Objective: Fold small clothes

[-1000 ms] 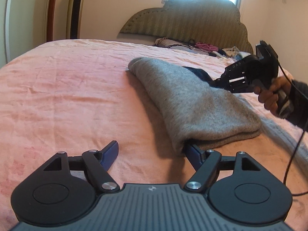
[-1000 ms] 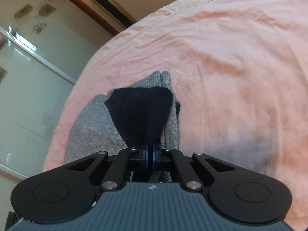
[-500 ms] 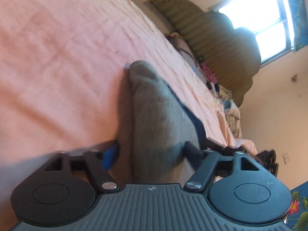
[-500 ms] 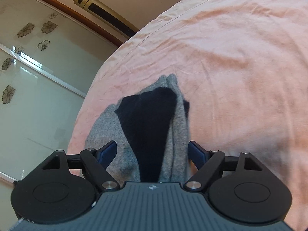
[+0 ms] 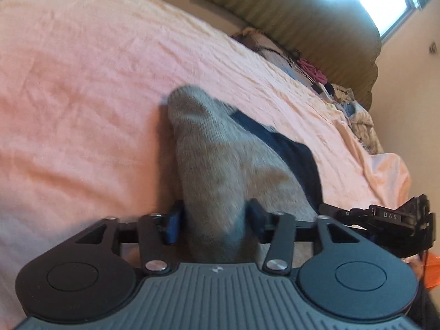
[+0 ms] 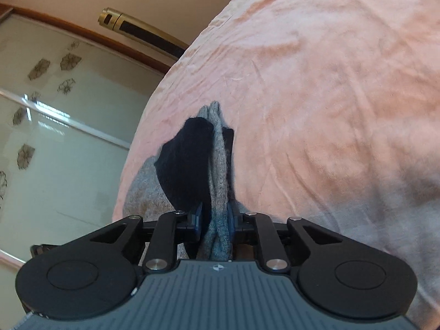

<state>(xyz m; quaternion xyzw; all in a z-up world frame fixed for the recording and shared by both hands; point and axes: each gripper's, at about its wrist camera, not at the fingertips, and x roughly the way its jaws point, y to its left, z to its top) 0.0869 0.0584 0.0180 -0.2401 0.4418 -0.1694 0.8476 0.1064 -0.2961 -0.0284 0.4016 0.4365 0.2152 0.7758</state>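
Observation:
A grey knit garment (image 5: 209,148) with a dark navy part (image 5: 288,148) lies folded on the pink bed sheet (image 5: 82,82). My left gripper (image 5: 213,217) has its jaws closing around the near edge of the grey cloth, which fills the gap between them. My right gripper (image 6: 216,217) is shut on a bunched grey edge (image 6: 218,165), with the navy part (image 6: 187,159) just to its left. The right gripper also shows at the right edge of the left wrist view (image 5: 385,220).
A padded green headboard (image 5: 316,19) and a heap of mixed clothes (image 5: 352,110) lie at the far end of the bed. A glass wardrobe door (image 6: 55,137) and a gold and black upright unit (image 6: 143,33) stand beyond the bed's edge.
Both grippers were wide open around the cloth half a second ago. Now both have narrowed on the grey cloth; the right pinches a bunched fold. The left view has tilted and moved closer.

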